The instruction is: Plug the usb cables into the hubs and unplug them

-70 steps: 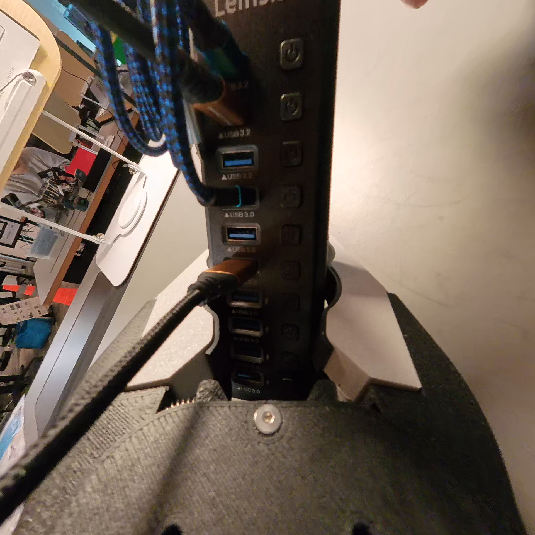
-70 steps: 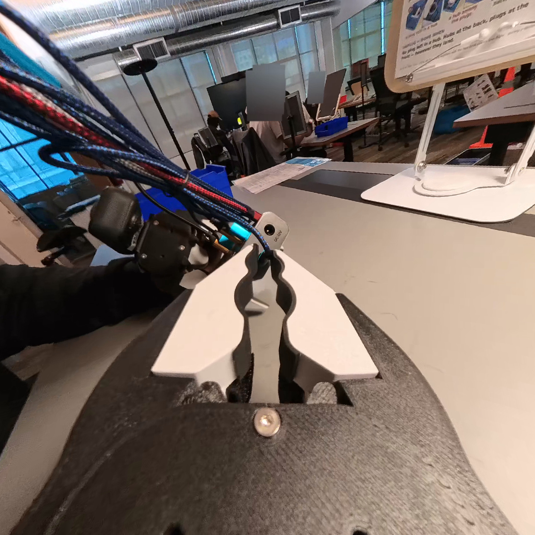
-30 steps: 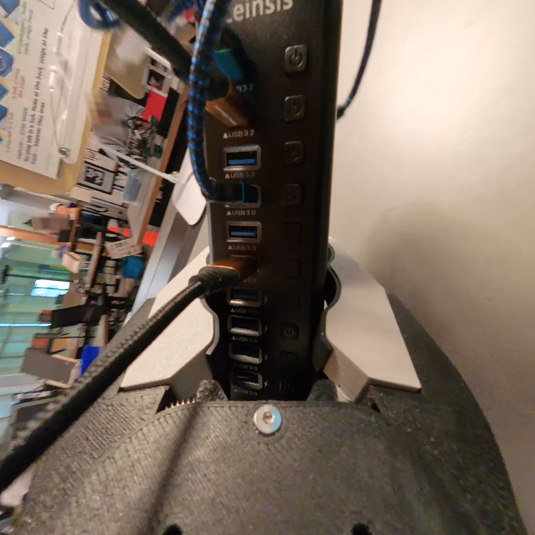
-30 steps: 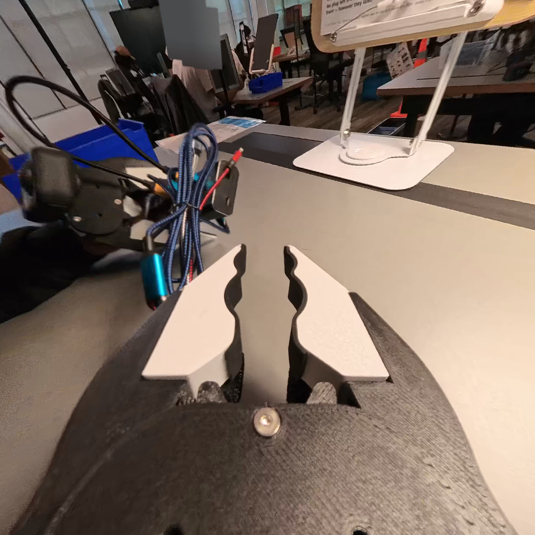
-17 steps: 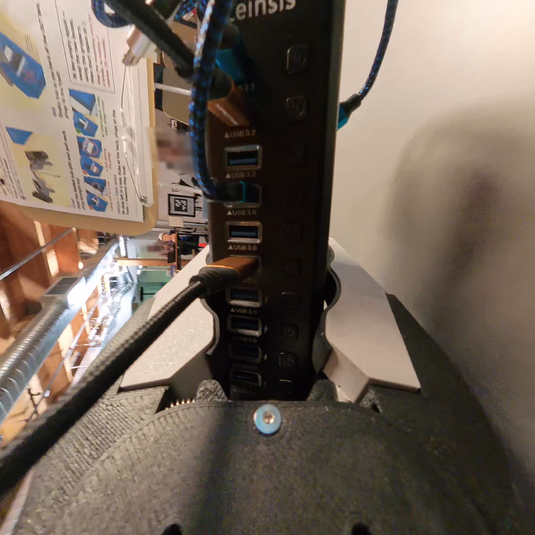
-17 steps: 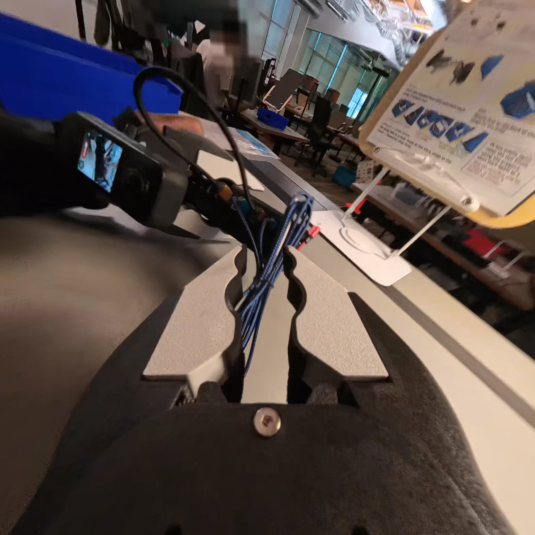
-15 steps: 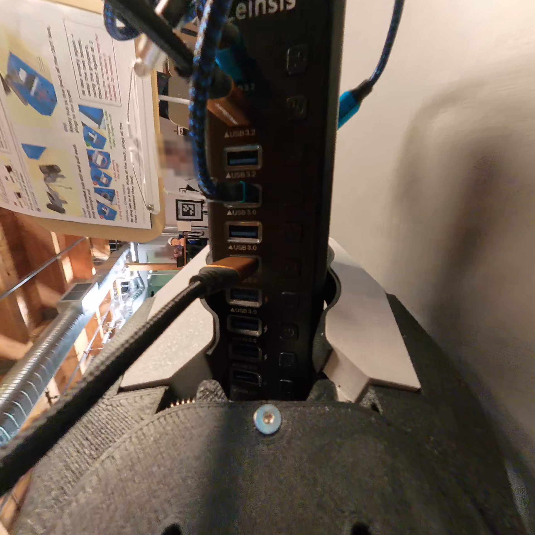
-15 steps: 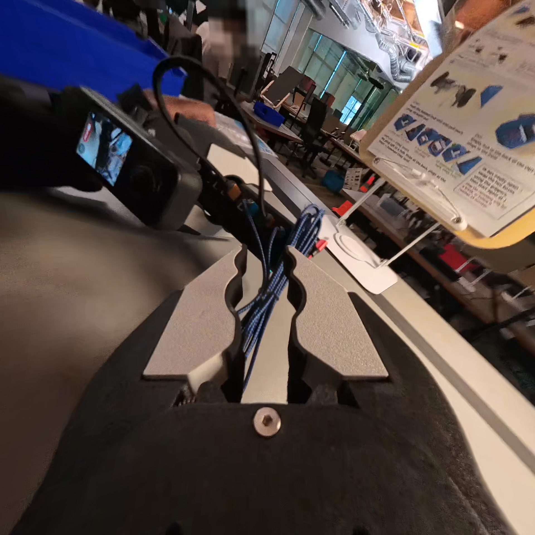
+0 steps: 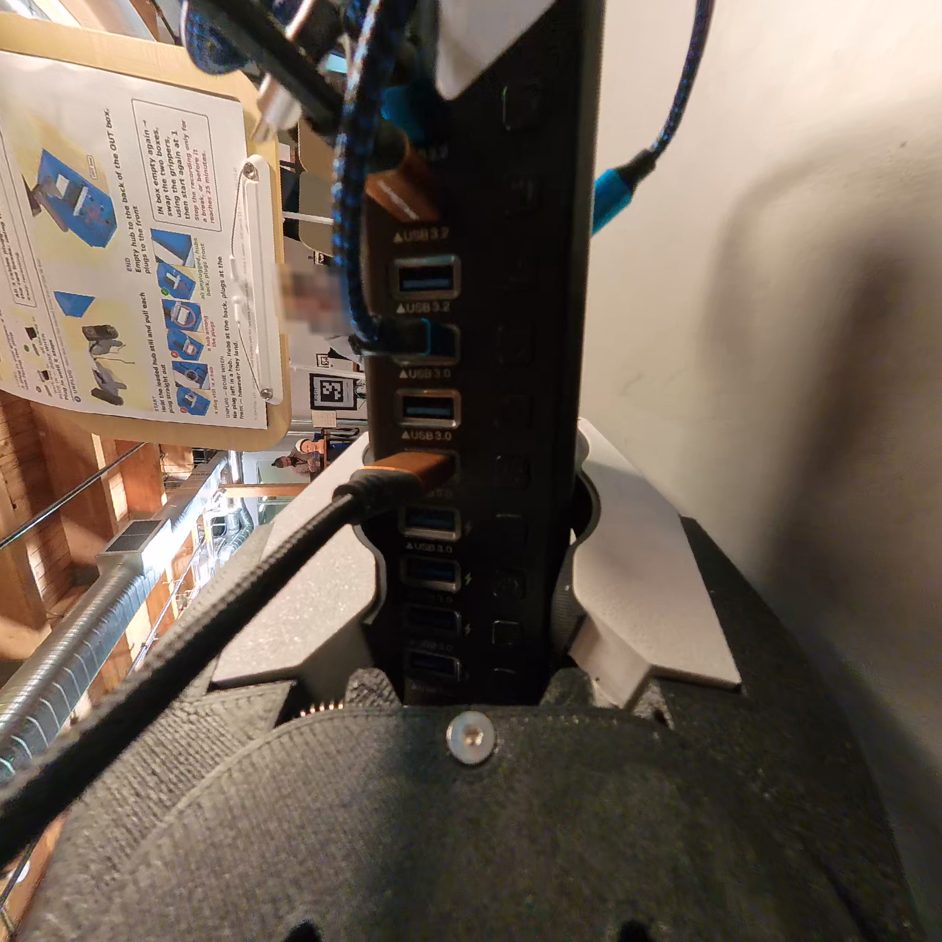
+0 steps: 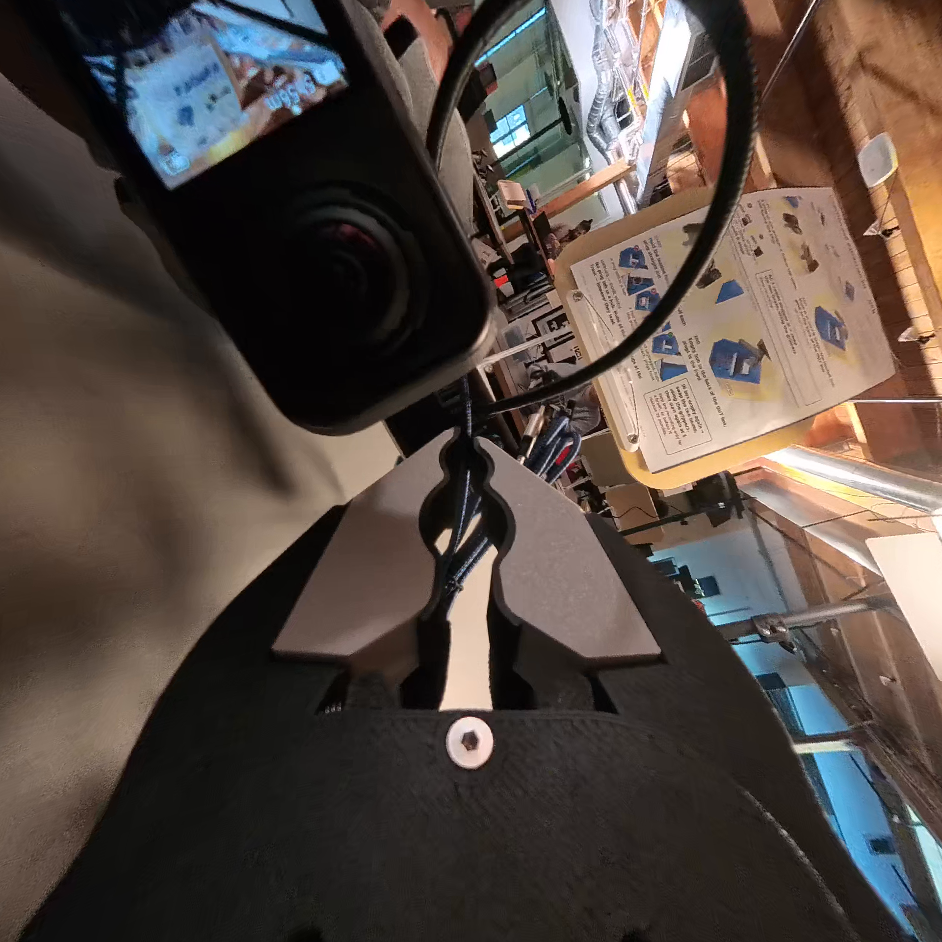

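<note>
The right tongs (image 10: 466, 448) pinch blue braided cables (image 10: 466, 530) (several strands) just below a black camera (image 10: 306, 244).

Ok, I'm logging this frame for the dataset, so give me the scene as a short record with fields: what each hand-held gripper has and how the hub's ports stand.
left hand-held gripper: shut on the black hub
right hand-held gripper: shut on the blue braided cables
plugged in: copper plug with black cable; black plug; another copper plug
open ports: several blue ones, e.g.
loose: blue connector beside the hub
background: instruction board
</note>
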Demonstrator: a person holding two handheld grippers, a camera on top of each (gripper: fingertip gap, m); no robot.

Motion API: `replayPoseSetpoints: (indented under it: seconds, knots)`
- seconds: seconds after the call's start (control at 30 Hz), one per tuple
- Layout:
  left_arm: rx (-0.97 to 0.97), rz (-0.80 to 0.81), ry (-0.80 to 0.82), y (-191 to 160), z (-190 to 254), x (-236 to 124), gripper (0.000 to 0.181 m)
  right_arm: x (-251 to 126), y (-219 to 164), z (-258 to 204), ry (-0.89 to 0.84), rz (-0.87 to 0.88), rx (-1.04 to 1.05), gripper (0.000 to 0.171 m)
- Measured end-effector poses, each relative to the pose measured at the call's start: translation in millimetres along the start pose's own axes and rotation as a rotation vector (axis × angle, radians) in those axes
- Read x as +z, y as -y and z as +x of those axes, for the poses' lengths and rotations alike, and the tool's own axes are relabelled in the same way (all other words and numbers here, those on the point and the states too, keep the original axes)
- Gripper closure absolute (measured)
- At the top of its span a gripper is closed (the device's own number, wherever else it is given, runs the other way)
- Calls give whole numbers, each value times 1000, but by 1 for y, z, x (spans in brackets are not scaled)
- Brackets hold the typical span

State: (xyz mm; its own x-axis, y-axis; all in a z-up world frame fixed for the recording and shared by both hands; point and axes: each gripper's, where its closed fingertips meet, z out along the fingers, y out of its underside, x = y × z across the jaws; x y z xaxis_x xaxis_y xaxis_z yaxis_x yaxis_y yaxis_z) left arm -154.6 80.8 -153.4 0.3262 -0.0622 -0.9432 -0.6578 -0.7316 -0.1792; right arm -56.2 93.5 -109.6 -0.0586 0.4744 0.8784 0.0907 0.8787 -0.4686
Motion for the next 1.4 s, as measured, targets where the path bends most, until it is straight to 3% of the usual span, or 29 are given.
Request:
replayPoseSetpoints:
  seconds: [0.23, 0.67, 1.0, 1.27, 1.4]
  knots:
    - [-20, 18, -5, 0, 3, 4, 102, -13, 23, -16, 150, 109, 140, 171]
    - [14, -38, 9, -9, 1, 5, 99, -25, 8, 4, 233, 130, 409, 163]
    - [77, -17, 23, 3, 4, 4, 99, -10, -13, 3, 271, -21, 608, 166]
    - [110, -4, 15, 10, 9, 1, 98, -4, -26, -6, 279, -149, 619, 167]
    - [70, 8, -13, 12, 13, 1, 98, -6, -21, -2, 302, -112, 693, 170]
